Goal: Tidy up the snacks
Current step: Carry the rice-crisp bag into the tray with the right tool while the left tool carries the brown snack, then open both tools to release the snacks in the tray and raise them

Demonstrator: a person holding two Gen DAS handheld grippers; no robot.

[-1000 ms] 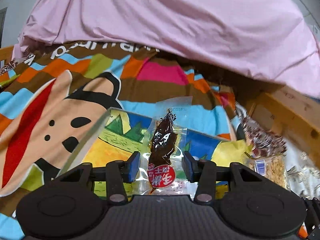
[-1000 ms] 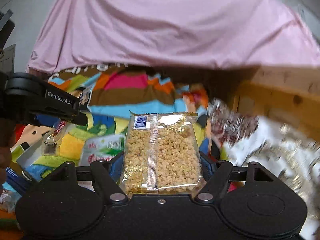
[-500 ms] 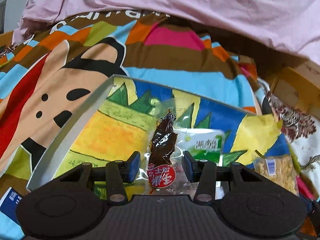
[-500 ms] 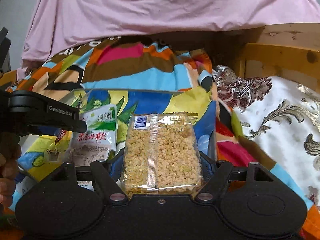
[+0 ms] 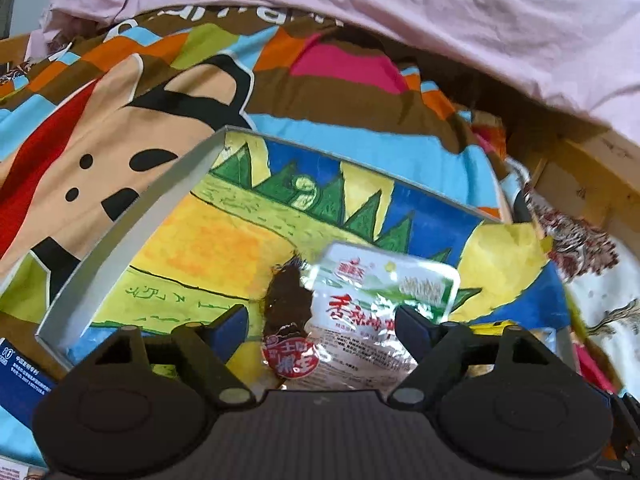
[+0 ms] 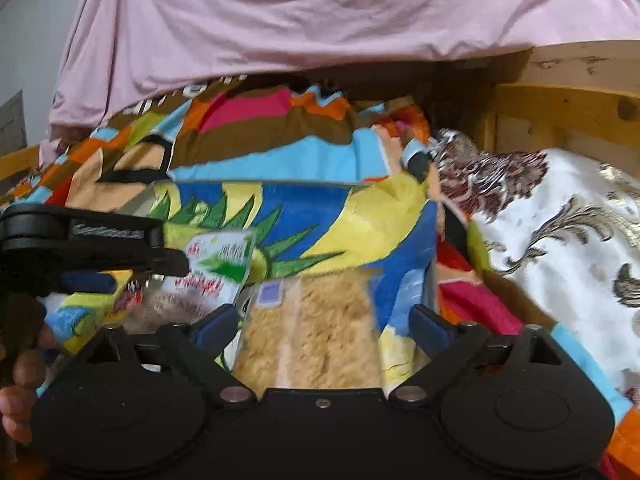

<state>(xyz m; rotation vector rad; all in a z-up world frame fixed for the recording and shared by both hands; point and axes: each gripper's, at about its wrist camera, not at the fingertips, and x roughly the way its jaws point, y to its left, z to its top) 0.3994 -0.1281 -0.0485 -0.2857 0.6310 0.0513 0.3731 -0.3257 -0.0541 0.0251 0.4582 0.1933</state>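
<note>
A shallow box [image 5: 132,236] with a bright painted bottom lies on the bed. My left gripper [image 5: 322,324] is open over it. The dark meat snack in a clear packet [image 5: 288,320] lies loose between its fingers, beside a green and white packet [image 5: 372,304]. My right gripper [image 6: 320,324] is open too. The clear pack of yellow crumbly snack [image 6: 312,332] lies in the box [image 6: 404,280] between its fingers. The left gripper [image 6: 100,240] and the green packet [image 6: 216,268] show at the left of the right wrist view.
A colourful cartoon blanket [image 5: 120,120] lies under the box, with a pink sheet [image 5: 360,8] behind. A wooden bed frame [image 6: 560,100] and a white and gold cloth [image 6: 560,240] are at the right. A blue carton [image 5: 20,376] lies at the lower left.
Both grippers moved down over the box and opened. The meat snack and the yellow crumbly pack dropped out of the fingers into the box.
</note>
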